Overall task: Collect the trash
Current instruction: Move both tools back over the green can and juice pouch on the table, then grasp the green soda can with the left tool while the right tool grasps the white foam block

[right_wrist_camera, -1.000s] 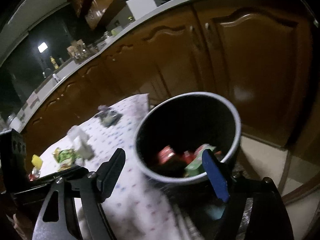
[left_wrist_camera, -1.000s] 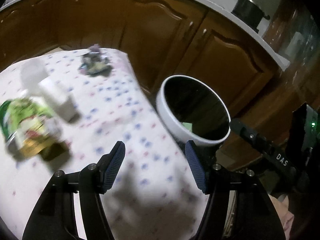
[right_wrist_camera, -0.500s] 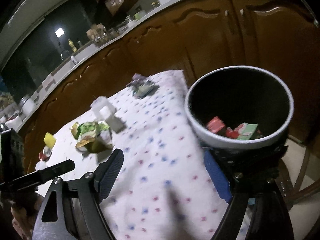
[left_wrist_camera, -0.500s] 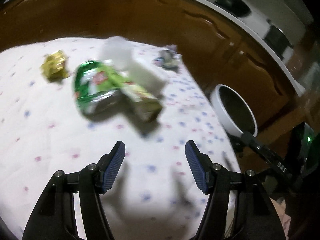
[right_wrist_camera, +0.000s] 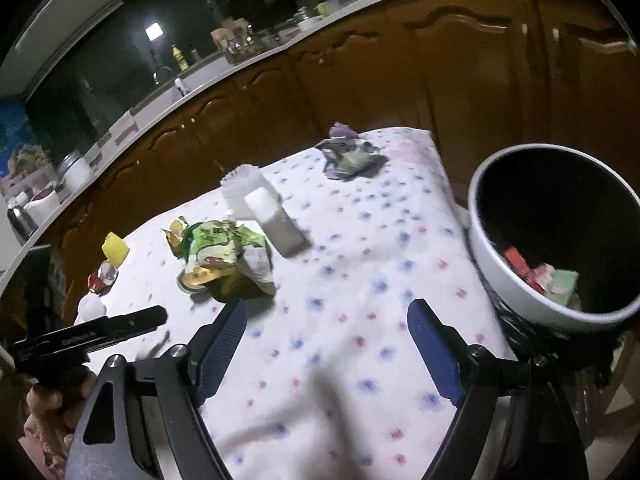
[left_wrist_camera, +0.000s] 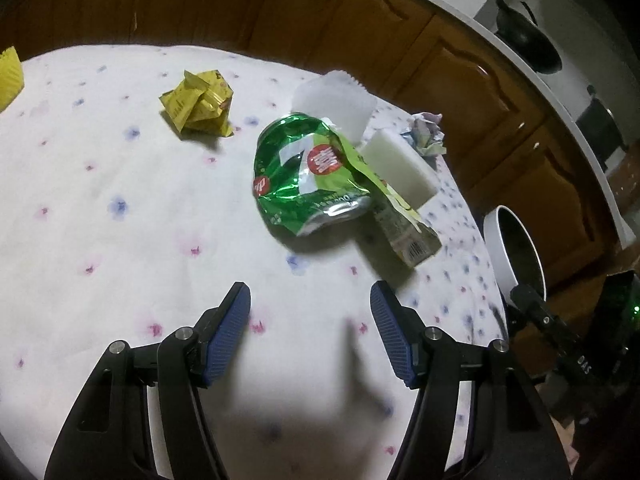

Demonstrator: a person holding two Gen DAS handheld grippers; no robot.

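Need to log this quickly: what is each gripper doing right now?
Left gripper: open, holding nothing, above the tablecloth.
Right gripper: open, holding nothing.

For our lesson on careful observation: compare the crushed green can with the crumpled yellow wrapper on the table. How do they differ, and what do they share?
The crushed green can is shiny green metal with a red logo; the crumpled yellow wrapper is plain yellow foil or paper.
The can looks larger than the wrapper.
The can touches a flattened carton; the wrapper lies alone.
The can lies nearer the left claw; the wrapper lies farther back.
Both are crushed trash on the spotted tablecloth, not yet collected.
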